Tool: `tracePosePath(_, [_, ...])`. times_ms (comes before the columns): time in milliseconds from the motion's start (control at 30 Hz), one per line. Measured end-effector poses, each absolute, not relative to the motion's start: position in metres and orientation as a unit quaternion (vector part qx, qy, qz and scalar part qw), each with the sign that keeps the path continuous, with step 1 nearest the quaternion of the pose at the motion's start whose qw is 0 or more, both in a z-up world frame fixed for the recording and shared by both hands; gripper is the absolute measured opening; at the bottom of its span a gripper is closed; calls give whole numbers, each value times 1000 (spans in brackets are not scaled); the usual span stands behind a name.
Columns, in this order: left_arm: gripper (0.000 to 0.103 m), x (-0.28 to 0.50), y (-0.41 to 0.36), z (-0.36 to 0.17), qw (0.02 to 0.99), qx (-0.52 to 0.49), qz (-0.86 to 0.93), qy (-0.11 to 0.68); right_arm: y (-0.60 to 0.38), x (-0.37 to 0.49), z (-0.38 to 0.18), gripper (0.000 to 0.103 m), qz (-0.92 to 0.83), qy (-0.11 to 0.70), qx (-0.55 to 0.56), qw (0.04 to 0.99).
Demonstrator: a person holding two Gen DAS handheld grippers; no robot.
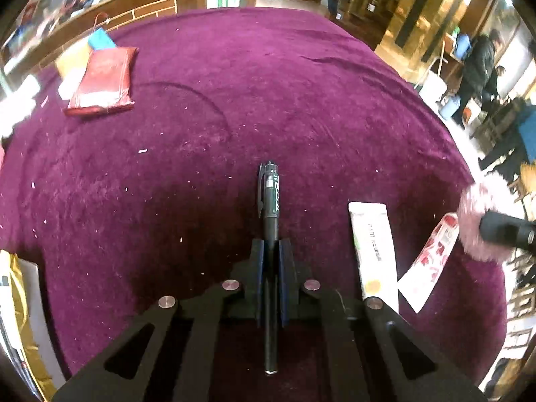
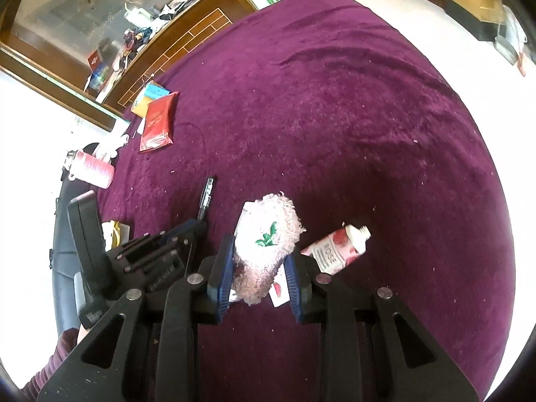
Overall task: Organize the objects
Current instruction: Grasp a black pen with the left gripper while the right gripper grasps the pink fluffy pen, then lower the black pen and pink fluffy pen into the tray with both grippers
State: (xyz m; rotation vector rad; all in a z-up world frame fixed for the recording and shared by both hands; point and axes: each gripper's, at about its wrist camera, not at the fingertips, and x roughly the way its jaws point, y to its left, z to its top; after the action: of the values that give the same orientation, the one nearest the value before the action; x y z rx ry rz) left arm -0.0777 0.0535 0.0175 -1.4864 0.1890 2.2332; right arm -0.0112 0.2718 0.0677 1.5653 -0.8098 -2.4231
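My left gripper is shut on a black pen that points forward over the purple tablecloth; it also shows in the right wrist view with the pen. My right gripper is shut on a fluffy pink pouch with a green leaf mark, held above the cloth. In the left wrist view the pouch shows at the right edge. A white tube and a red rose tube lie beside the left gripper; the rose tube lies right of the pouch.
A red packet with orange and blue items behind it lies at the far left of the table, also in the right wrist view. A pink bottle lies at the left table edge. A gold bag stands near left. People stand right.
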Motion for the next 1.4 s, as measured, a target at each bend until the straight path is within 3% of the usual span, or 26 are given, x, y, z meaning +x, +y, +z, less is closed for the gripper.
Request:
tracePosePath(500, [5, -29, -3, 62, 246, -503, 828, -17, 205, -12, 78, 26, -809, -232, 528, 116])
tracePosePath(867, [5, 12, -143, 106, 200, -474, 849, -123, 99, -14, 93, 26, -805, -185, 536, 175])
tracePosePath(1133, [5, 36, -242, 91, 115, -484, 859, -121, 4, -3, 92, 26, -785, -143, 557, 230])
tracePosePath(1400, [5, 50, -286, 53, 79, -523, 842, -107, -82, 13, 76, 26, -759, -89, 587, 267])
